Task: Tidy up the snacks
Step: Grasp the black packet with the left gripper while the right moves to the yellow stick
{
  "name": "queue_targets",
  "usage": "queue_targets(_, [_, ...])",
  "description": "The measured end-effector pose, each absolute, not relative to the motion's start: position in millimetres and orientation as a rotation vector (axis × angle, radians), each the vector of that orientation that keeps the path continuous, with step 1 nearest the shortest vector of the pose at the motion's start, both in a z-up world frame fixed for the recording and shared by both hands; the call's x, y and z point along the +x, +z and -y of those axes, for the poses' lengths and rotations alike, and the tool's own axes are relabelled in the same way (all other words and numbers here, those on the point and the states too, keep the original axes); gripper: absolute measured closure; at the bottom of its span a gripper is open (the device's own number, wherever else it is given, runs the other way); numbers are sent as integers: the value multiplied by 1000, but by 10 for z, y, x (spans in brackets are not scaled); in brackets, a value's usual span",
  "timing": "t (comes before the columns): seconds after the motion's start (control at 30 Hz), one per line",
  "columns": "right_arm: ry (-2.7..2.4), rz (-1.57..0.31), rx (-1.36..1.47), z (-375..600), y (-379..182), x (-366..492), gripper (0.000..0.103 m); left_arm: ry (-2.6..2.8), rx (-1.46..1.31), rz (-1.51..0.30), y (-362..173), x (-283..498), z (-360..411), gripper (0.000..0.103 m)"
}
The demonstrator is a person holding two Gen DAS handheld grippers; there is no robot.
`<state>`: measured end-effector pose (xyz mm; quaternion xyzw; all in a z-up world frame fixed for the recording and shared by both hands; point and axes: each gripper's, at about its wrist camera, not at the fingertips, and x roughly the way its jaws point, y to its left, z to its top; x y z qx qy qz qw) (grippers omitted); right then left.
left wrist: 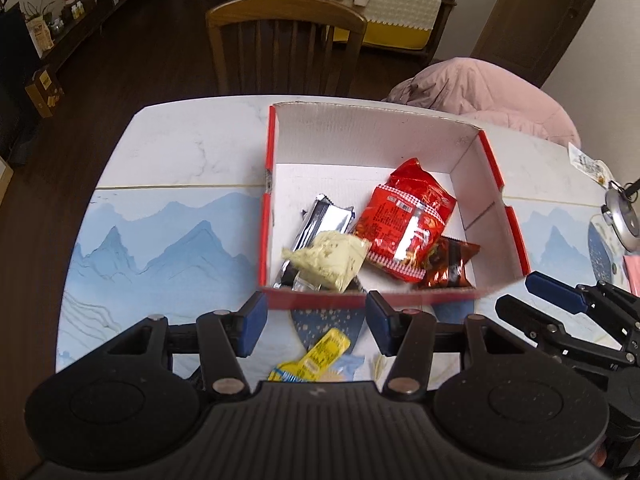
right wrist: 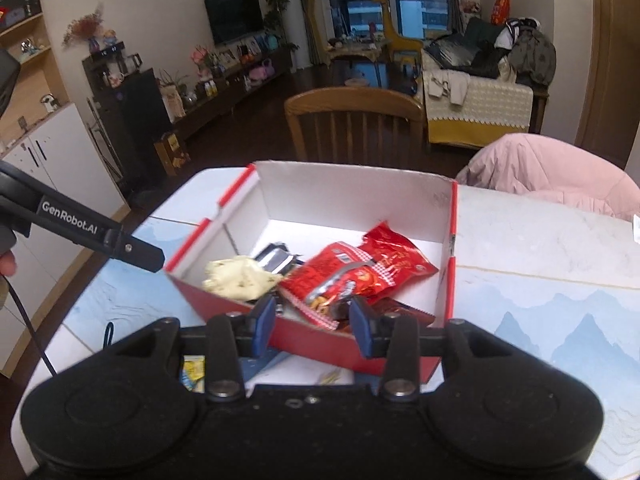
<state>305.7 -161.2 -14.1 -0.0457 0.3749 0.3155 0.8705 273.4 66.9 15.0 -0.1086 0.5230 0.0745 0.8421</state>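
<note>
Snacks in box [left wrist: 472, 148]; only left cam shows yellow packet [left wrist: 320, 354] fully.

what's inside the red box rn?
Inside the red box: a big red packet on top, a pale yellow-green packet, a silver wrapper partly under it, and a dark reddish-brown packet partly under the red one. Anything beneath them is hidden.

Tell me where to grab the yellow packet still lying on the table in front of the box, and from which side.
Judging from the left wrist view, the yellow packet lies flat and slanted just short of the box. Come straight down with the left gripper, which stands open, and pinch across its narrow width mid-length. The lower end is hidden.
</note>
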Motion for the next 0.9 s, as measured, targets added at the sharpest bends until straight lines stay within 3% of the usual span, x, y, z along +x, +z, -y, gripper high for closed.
queue_targets(0.23, [686,-758,-93,1538,-43,2660,59,158,-225,-1064,262,2279,-795,50])
queue_targets(0.27, [690,-757,-95,1521,-49,2611,56,160,-220,-1052,266,2215,-813,48])
queue_targets(0.33, [694,-754,-96,1484,-63,2513,39,165,-221,-1025,262,2088,-857,46])
queue_targets(0.53, [709,-771,-107,1350,-174,2298,33,201,-256,-1030,116,1806,-1030,42])
queue_targets(0.67, [718,-780,-105,1275,-247,2171,21,228,-269,-1034,-10,1651,-1114,35])
queue_targets(0.8, [716,-786,-90,1212,-325,2075,1,260,-316,-1057,-166,1554,-1217,31])
queue_targets(0.9, [720,-802,-88,1148,-407,2039,1,294,-340,-1084,-309,1527,-1268,31])
